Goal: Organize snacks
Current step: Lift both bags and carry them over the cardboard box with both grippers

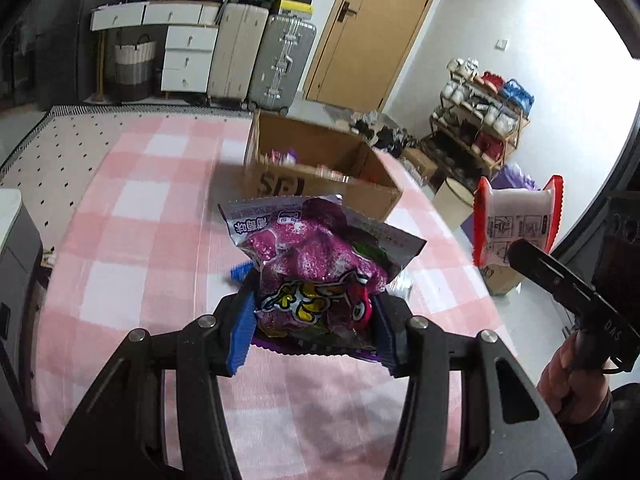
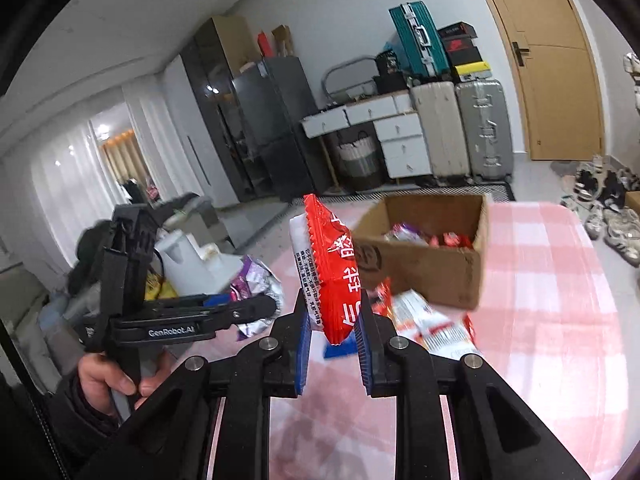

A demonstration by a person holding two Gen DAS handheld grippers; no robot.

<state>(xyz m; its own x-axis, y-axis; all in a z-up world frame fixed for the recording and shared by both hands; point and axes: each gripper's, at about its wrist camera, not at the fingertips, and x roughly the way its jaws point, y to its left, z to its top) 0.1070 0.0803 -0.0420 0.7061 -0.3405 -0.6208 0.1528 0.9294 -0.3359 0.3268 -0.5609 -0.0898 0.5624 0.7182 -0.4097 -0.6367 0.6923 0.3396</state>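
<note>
My left gripper [image 1: 314, 308] is shut on a purple snack packet [image 1: 316, 256] and holds it above the pink checked tablecloth [image 1: 132, 240]. My right gripper [image 2: 332, 332] is shut on a red and white snack packet [image 2: 332, 272], held upright above the table; that packet also shows in the left wrist view [image 1: 516, 220]. An open cardboard box [image 1: 320, 168] stands ahead on the cloth with several snack packets inside; it also shows in the right wrist view [image 2: 432, 248]. The left gripper with its purple packet shows at the left of the right wrist view [image 2: 256, 300].
More red and white packets [image 2: 432, 320] lie on the cloth in front of the box. Suitcases [image 1: 264, 56] and white drawers [image 1: 184, 60] stand against the far wall. A shoe rack [image 1: 480, 116] is right of the table. A white appliance [image 2: 192, 256] sits left.
</note>
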